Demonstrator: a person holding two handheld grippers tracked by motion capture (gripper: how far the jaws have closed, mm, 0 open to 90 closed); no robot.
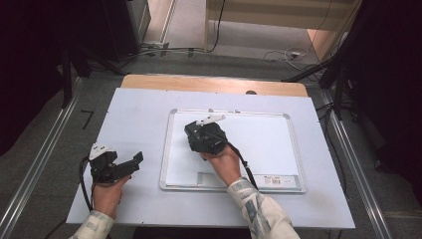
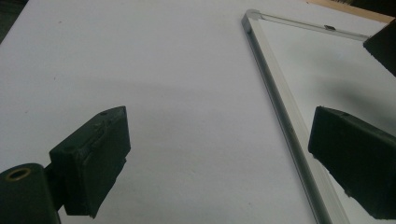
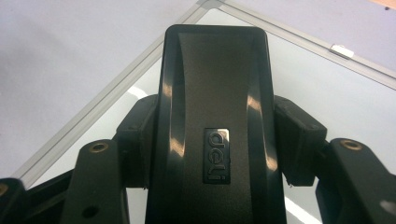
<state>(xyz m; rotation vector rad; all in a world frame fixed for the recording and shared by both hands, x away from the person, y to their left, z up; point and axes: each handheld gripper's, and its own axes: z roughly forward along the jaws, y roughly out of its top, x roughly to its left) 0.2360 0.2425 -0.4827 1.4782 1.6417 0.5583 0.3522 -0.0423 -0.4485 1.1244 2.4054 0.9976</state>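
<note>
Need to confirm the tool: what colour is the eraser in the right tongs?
Black, glossy eraser, clearest in the right gripper view.

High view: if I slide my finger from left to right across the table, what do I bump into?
Left gripper → whiteboard's left frame edge → right gripper, shut on the black eraser → barcode sticker → whiteboard's right frame edge.

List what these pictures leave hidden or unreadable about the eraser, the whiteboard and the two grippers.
- Black eraser: its wiping face and far end, right gripper view, hidden by its own body.
- Eraser, high view: covered by the right gripper.
- Whiteboard label at its bottom edge: too small to read, high view.
- Whiteboard's right part: cut off, left gripper view, behind the left gripper.
</note>
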